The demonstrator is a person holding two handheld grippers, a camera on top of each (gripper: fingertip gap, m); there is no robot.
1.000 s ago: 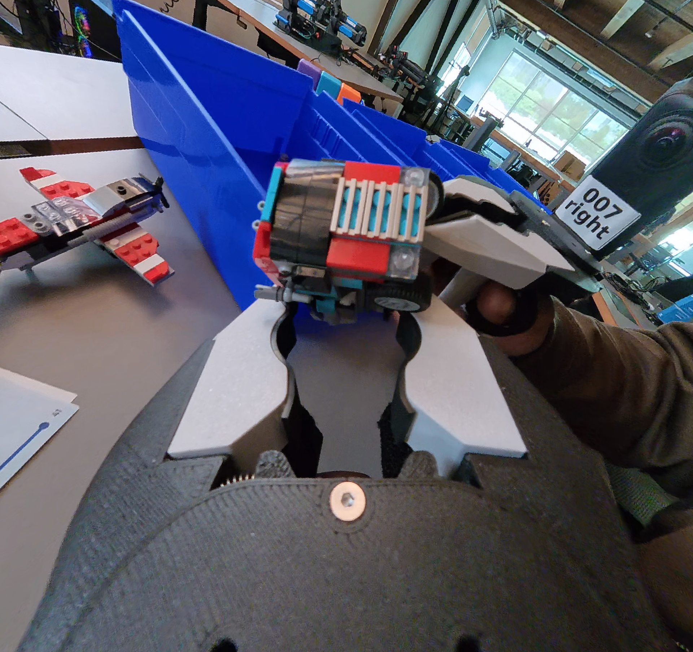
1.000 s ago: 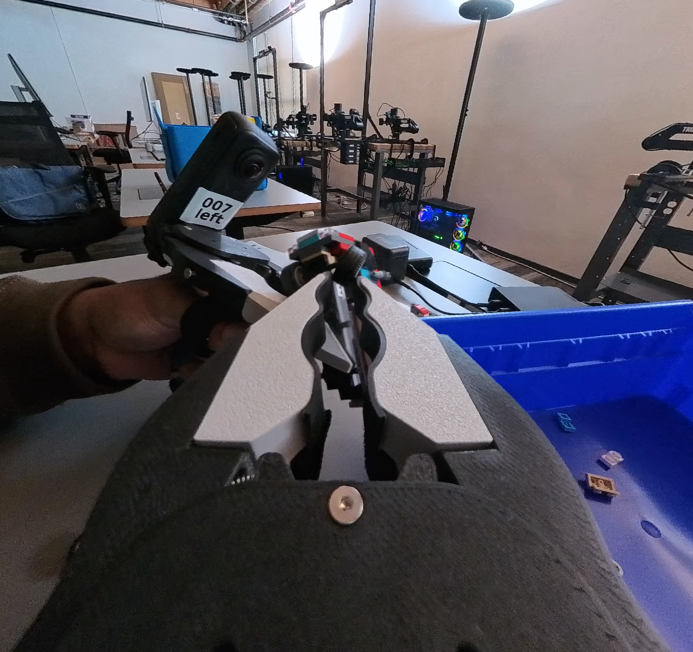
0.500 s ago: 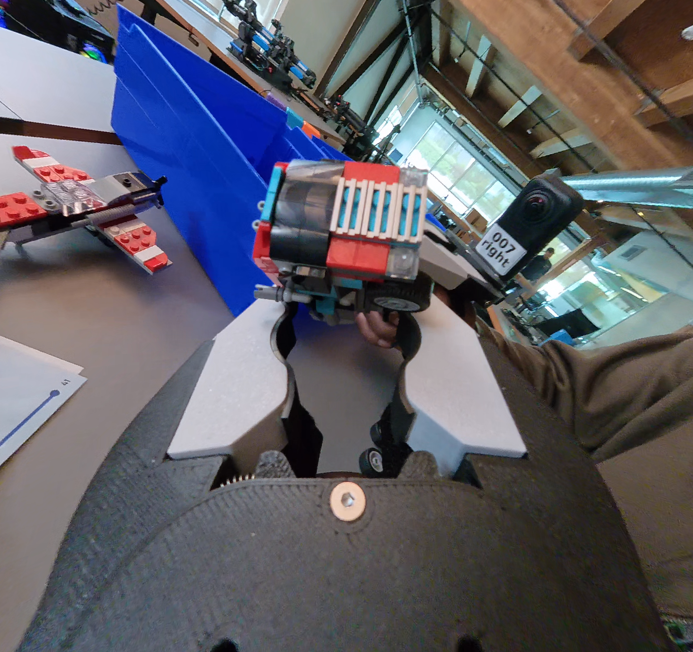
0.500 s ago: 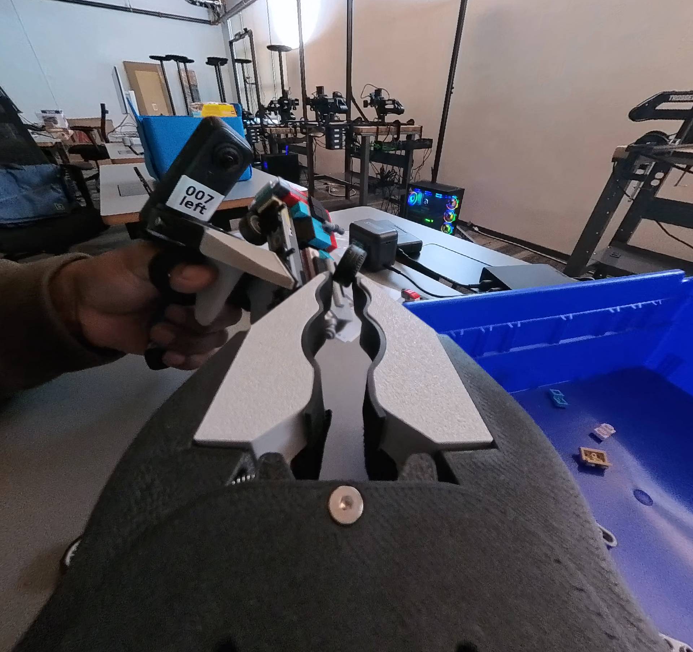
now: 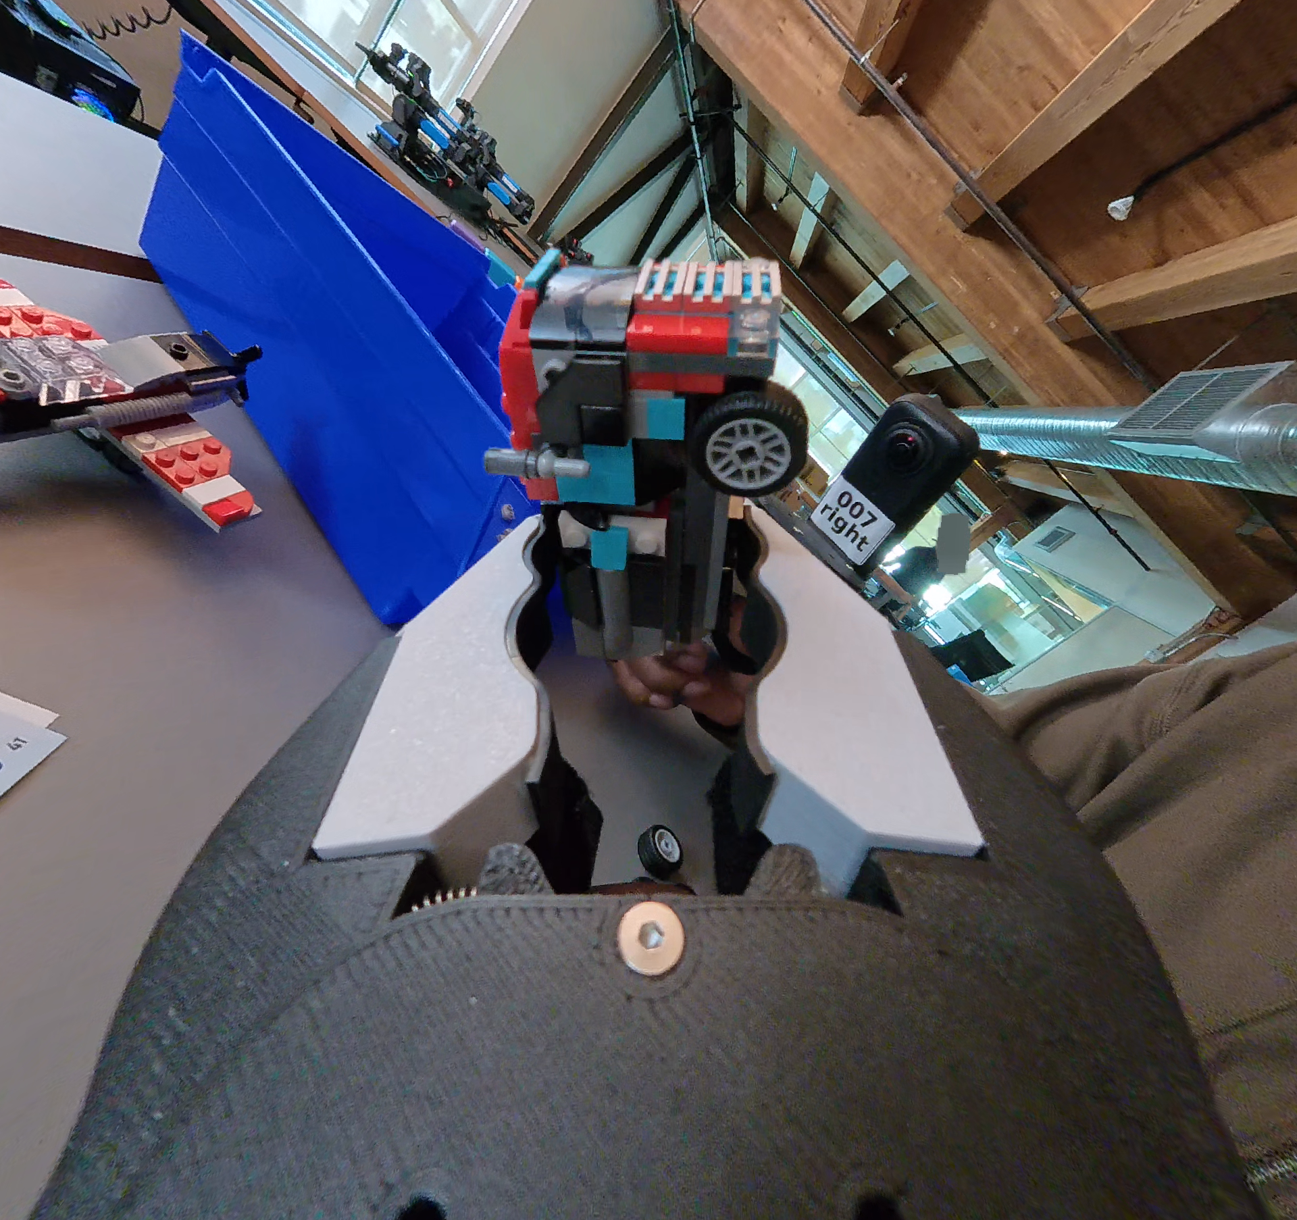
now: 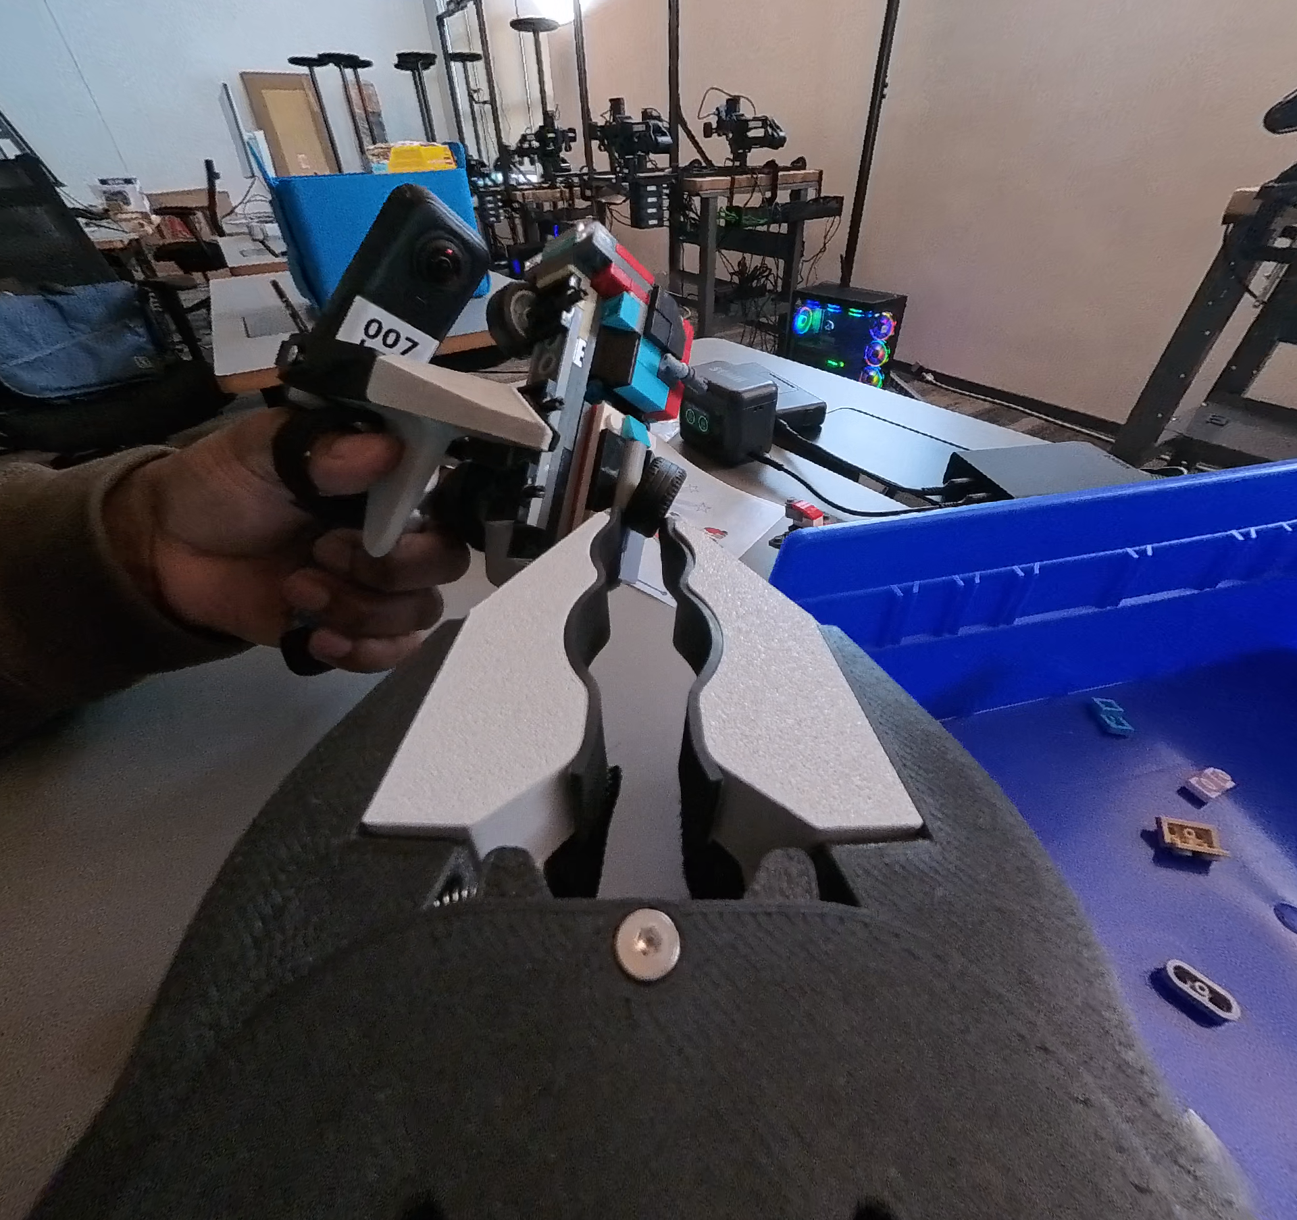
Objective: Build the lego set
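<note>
A red, teal and grey brick-built toy truck [image 5: 646,428] stands on end in mid-air, its dark chassis clamped between the fingers of the left gripper [image 5: 649,576], cab and grille up, one spoked wheel [image 5: 754,453] jutting toward the right. From the side, the right gripper [image 6: 635,540] meets the truck's lower end, its narrow jaws closed on a thin grey piece just below a small black wheel [image 6: 663,484]. The model looks light but fragile: snapped-together bricks likely to part under a twist, so the stiff chassis seems the safest hold, not the wheels or the protruding grey pin. A loose small wheel [image 5: 660,849] lies on the table beneath the left gripper; a blue bin [image 5: 316,316] stands just beyond it, a red brick plane [image 5: 140,414] to its left. A second ago the truck lay grille-forward; it has since been tipped upright.
</note>
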